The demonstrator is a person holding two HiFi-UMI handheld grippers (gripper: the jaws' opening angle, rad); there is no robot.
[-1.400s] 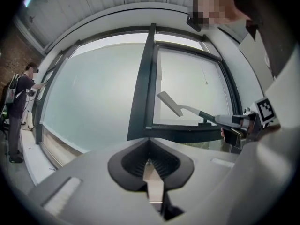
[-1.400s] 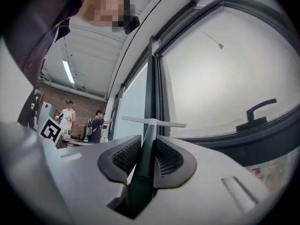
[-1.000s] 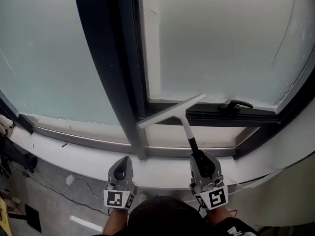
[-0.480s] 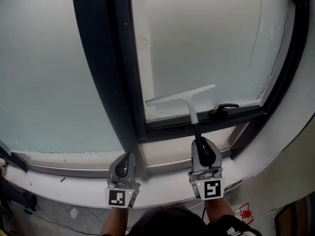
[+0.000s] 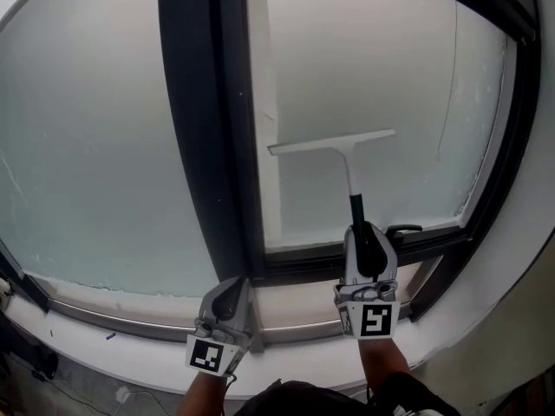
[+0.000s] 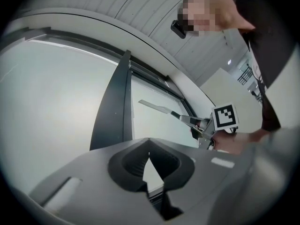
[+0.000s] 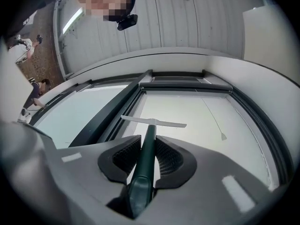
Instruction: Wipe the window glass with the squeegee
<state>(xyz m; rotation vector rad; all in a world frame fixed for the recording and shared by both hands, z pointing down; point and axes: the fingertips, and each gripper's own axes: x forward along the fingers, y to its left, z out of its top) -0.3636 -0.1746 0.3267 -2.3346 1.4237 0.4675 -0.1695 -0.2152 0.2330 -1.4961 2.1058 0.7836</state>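
High on glass (image 5: 381, 68), R claw (image 5: 363, 232) grips squeegee (image 5: 333, 146).

Head view faces the window glass (image 5: 373, 76); both gripper views share it

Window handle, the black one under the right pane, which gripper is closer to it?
Right. The right gripper, shut on the squeegee, sits just beside the window handle, to its left. The left gripper hangs well off to the left, past the dark mullion.
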